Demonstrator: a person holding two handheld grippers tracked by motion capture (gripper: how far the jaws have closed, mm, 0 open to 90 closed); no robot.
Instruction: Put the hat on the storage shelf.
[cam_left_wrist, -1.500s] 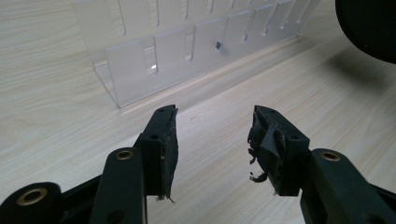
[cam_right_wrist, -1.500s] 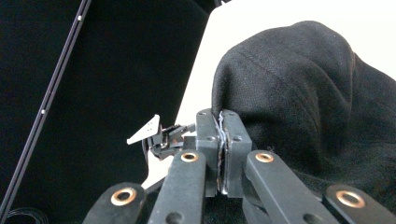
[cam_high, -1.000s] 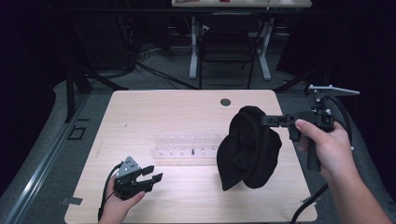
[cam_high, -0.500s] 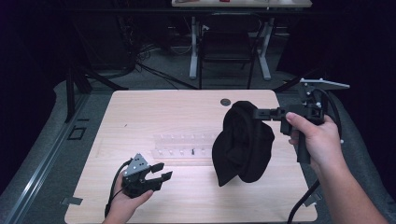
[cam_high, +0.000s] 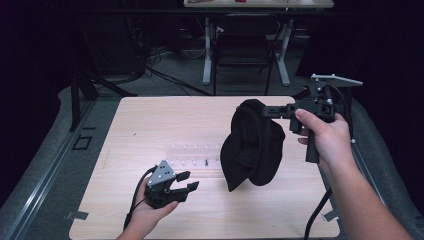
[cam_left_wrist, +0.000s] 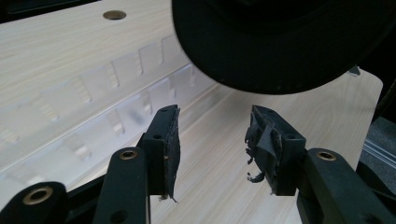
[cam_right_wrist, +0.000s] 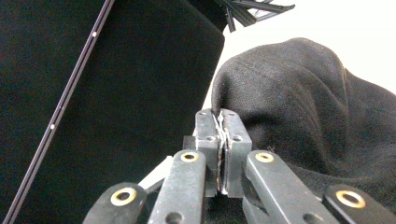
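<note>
A black knitted cloth hangs above the right half of the wooden table. My right gripper is shut on its top edge; in the right gripper view the pads pinch the fabric. My left gripper is held low over the table's front, left of the cloth, and points toward it. Its jaws stand open and have just closed a little, with nothing between them. The cloth's rounded underside hangs ahead of and above them.
A clear plastic rack with slots lies flat in the middle of the table, between the left gripper and the cloth. A small round hole sits near the table's far edge. Chair and desk legs stand on the floor beyond.
The right gripper has carried the cloth to the left and a little up. The left hand has moved right, toward the cloth, and risen slightly.
</note>
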